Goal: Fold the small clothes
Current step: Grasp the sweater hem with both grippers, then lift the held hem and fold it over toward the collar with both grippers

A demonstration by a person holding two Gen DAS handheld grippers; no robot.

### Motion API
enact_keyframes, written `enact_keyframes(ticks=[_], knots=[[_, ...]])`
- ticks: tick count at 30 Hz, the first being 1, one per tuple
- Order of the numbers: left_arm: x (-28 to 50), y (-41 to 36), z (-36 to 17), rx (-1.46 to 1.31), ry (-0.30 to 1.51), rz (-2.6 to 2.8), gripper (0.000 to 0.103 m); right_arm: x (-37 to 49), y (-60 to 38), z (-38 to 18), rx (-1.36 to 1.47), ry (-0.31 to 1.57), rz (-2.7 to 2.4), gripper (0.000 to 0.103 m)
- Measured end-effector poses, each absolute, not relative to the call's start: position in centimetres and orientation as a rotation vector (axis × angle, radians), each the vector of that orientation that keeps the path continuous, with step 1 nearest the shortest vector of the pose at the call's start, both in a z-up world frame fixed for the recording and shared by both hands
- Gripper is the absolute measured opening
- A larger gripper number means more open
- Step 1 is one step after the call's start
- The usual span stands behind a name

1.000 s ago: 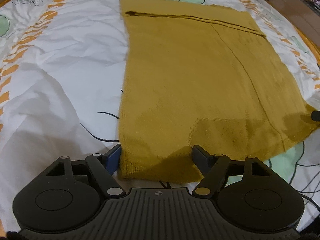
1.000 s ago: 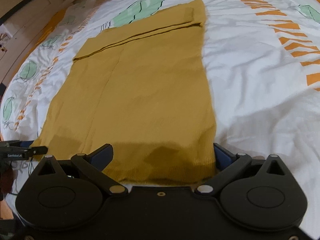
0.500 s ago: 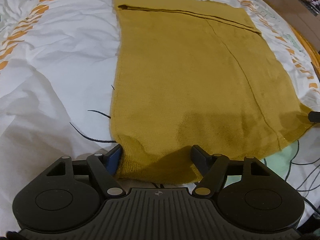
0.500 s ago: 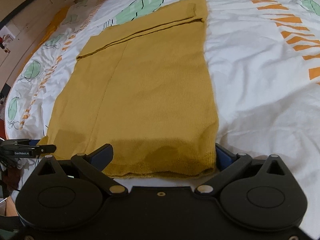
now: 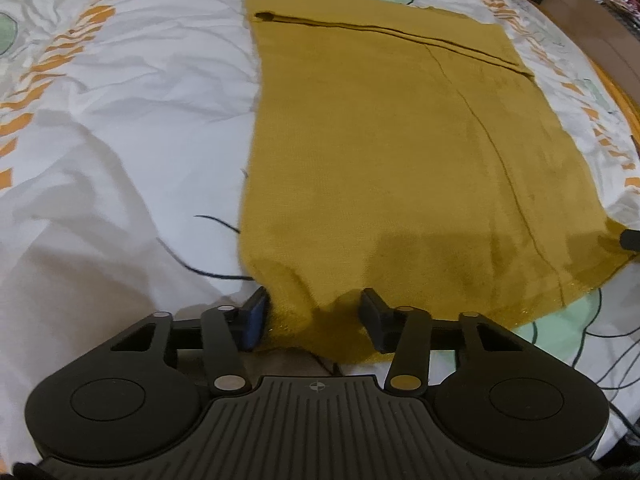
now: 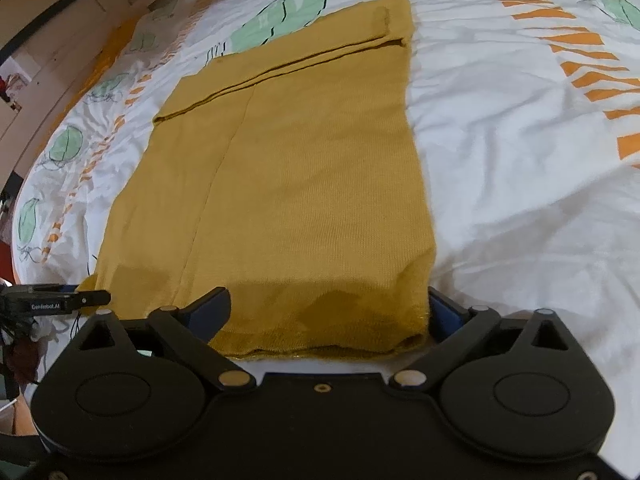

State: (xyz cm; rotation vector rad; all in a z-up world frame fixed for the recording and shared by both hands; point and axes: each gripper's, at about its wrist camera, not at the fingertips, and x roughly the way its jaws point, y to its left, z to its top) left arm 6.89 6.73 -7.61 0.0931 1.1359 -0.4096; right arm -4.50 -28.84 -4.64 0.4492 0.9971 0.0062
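1. The mustard knit garment [image 5: 400, 152] lies flat along the middle of the bed [image 5: 112, 120], sides apparently already turned in to a long panel with a band folded at its far end; the lengthwise folds look left to do.
2. The left claw [image 5: 312, 322] straddles the near left corner of the hem, jaws apart, cloth bunching between them but not pinched.
3. The right claw [image 6: 330, 316] brackets the near right corner, jaws wide, nothing gripped.
4. Around it: a white duvet with green leaves and orange dashes, rumpled on both sides; wooden furniture [image 6: 52, 28] beyond the far left edge; nothing blocks the fold.
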Motion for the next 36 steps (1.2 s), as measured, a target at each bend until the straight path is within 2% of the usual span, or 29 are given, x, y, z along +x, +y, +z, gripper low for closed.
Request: enact_keyframes(ticks=[3,6,9,10,11,13,25,36], knots=[[6.8,7.2,-7.6,0.085,1.126,-0.397,0.035,-4.7,-29.2,-4.6,0.448,0.992,-0.001,0.088],[7.1,7.7,-7.8,0.041,1.125,-0.391,0.02,-4.7,-29.0,-4.7,0.415,0.995,-0.01,0.081],[7.2,8.3,-8.0,-0.015,1.119,-0.388,0.011,-4.7,-29.1,-4.9,0.403,0.998,-0.005,0.056],[7.2,8.5,-7.9,-0.027,1.114,-0.388,0.009,-4.7,-29.4,-5.3,0.435,1.0,0.004,0.037],[7.2,8.5,-7.8,-0.034,1.107,-0.387,0.008,-4.8,-29.9,-5.7,0.473,1.003,0.001,0.025],[6.9,8.6,-7.6,-0.045,1.083,-0.385,0.007,-5.0,-30.7,-5.9,0.536,0.982,-0.003,0.02],[7.2,8.2,-4.4,-0.165,0.945,-0.392,0.007,-5.3,-33.4,-4.5,0.767,0.748,0.044,0.014],[12.2,7.2,-0.3,-0.225,0.776,-0.396,0.007,1.0,-35.5,-1.7,0.76,0.587,0.072,0.014]])
